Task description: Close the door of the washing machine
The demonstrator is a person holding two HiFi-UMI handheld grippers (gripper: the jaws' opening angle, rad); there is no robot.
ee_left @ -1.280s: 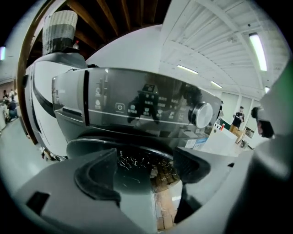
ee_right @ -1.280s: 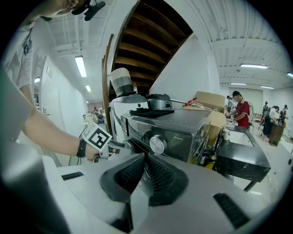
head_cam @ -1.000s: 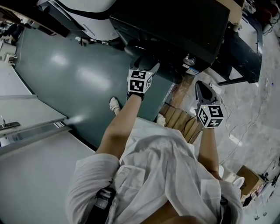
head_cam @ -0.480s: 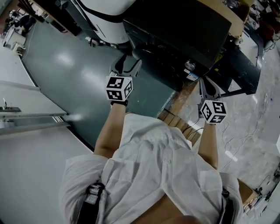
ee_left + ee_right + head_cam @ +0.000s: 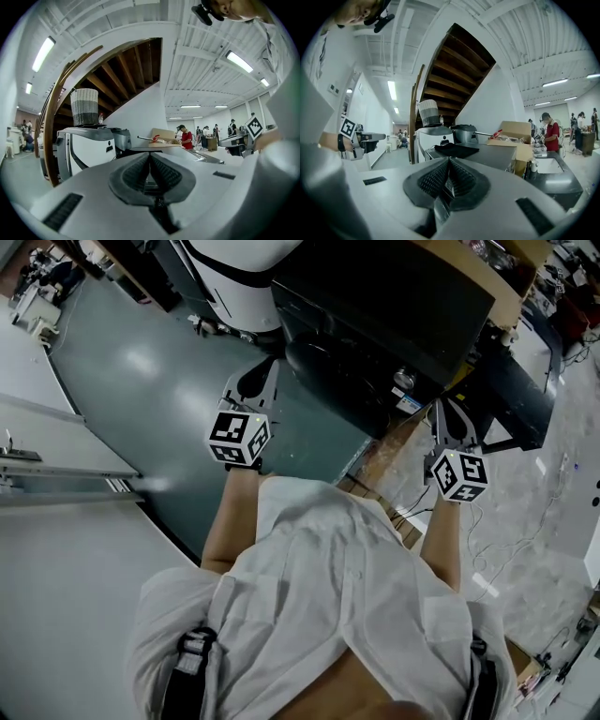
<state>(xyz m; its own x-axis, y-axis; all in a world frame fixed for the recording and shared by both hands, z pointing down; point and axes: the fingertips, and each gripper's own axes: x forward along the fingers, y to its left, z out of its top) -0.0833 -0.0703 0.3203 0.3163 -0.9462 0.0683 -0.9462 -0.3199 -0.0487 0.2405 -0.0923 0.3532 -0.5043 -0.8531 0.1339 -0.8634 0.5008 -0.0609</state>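
The washing machine [image 5: 394,296] is the dark box at the top of the head view, with its round door [image 5: 328,360] on the shadowed front; I cannot tell how the door sits. My left gripper [image 5: 255,379] hangs level in front of that face, clear of it. Its jaws have just been closing and are now shut with nothing between them [image 5: 150,161]. My right gripper [image 5: 452,416] is held by the machine's right corner, jaws together and empty [image 5: 448,165]. Each gripper shows in the other's view: right gripper [image 5: 253,127], left gripper [image 5: 358,138].
A white appliance [image 5: 239,273] with a woven basket [image 5: 85,107] on top stands left of the washing machine. A black cloth [image 5: 454,150] lies on the dark machine's top, with a cardboard box [image 5: 514,133] and a sink [image 5: 548,165] beyond. Teal floor [image 5: 141,381] spreads to the left.
My left gripper has drawn back from the machine's front, moved left and up, and gone from open to shut. The right gripper has risen a little.
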